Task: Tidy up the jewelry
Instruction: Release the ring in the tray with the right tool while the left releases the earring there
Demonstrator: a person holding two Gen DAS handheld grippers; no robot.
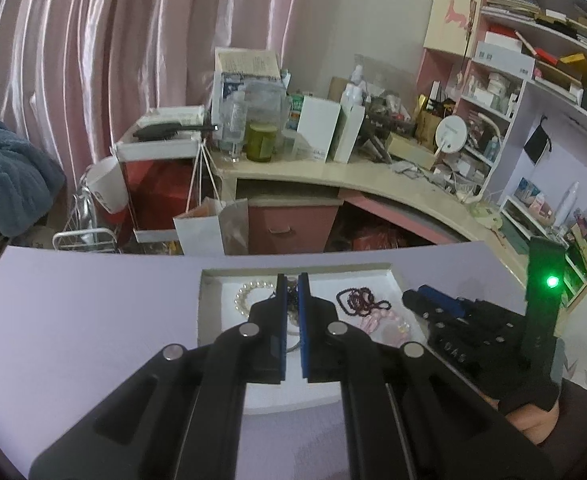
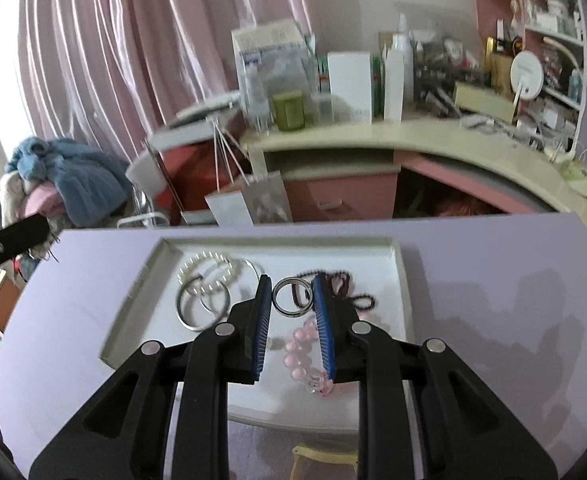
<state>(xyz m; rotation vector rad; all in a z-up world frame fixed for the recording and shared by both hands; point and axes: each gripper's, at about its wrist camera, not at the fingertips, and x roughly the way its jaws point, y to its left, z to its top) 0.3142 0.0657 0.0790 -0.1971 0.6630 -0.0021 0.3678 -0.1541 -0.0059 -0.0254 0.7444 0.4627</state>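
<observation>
A shallow white tray [image 2: 141,280] lies on the lilac table and holds jewelry. In the right wrist view my right gripper [image 2: 292,294] is shut on a silver bangle [image 2: 283,309] held between its blue pads, above the tray. Below it lie a pink bead bracelet [image 2: 299,350], a dark red bead necklace [image 2: 343,286], a pearl bracelet [image 2: 205,268] and silver bangles [image 2: 197,312]. In the left wrist view my left gripper [image 1: 292,280] hovers over the tray [image 1: 213,276], jaws nearly closed with a narrow gap; dark beads show behind the gap, a grip on them is unclear.
The lilac table [image 1: 93,320] ends at a far edge. Beyond it stand a cluttered beige and pink desk [image 1: 333,172], a paper bag [image 1: 213,228], pink curtains and shelves [image 1: 533,40]. The right gripper's body [image 1: 473,328] shows at the right of the left wrist view.
</observation>
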